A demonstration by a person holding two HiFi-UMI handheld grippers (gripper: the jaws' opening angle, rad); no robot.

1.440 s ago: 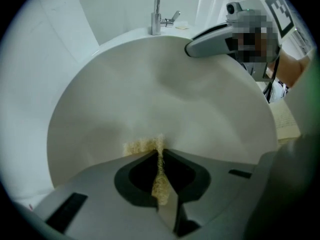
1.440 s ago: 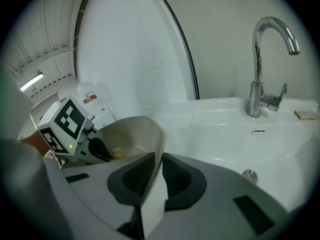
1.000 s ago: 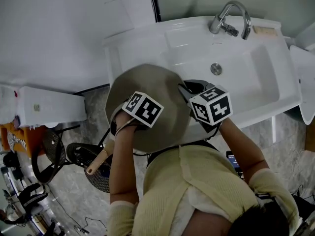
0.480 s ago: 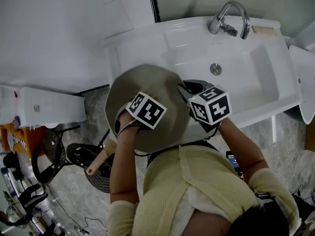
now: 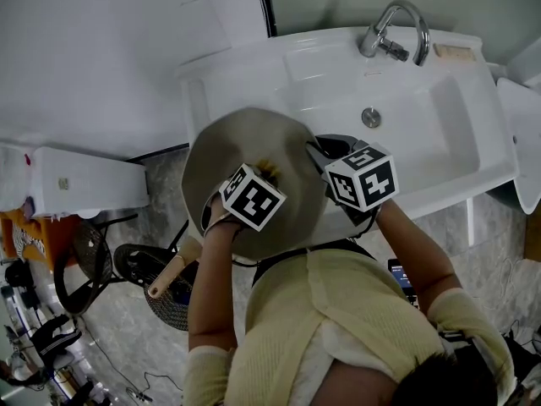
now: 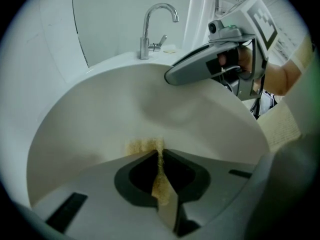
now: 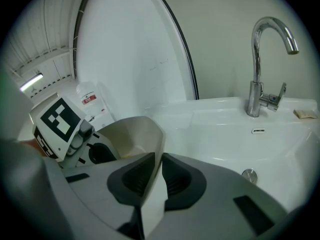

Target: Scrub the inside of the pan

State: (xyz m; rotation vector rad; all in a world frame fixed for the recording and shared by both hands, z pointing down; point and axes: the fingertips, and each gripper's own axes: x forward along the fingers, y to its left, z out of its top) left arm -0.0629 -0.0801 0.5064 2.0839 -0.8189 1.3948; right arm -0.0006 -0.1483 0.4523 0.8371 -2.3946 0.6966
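Note:
A cream pan [image 5: 245,142] is held tilted over the near left rim of the white sink [image 5: 439,142], and its wooden handle [image 5: 173,273] points down-left. My left gripper [image 5: 267,172] is inside the pan, shut on a thin yellow scrub pad [image 6: 145,145] that presses against the pan's inner wall [image 6: 125,109]. My right gripper [image 5: 319,154] is shut on the pan's right rim [image 7: 159,134], which stands edge-on between its jaws. The left gripper view shows the right gripper [image 6: 172,76] at the pan's far edge. The right gripper view shows the left gripper [image 7: 102,156] down in the pan.
A chrome tap [image 5: 397,28] and a drain [image 5: 370,117] lie beyond the pan, with a small soap piece [image 5: 455,52] on the sink's back ledge. A white box [image 5: 76,184] and a floor fan [image 5: 152,277] with cables sit on the tiled floor to the left.
My left gripper has slid right and slightly up across the inside of the pan, and the yellow pad now shows past its cube. The right gripper and the pan have barely moved.

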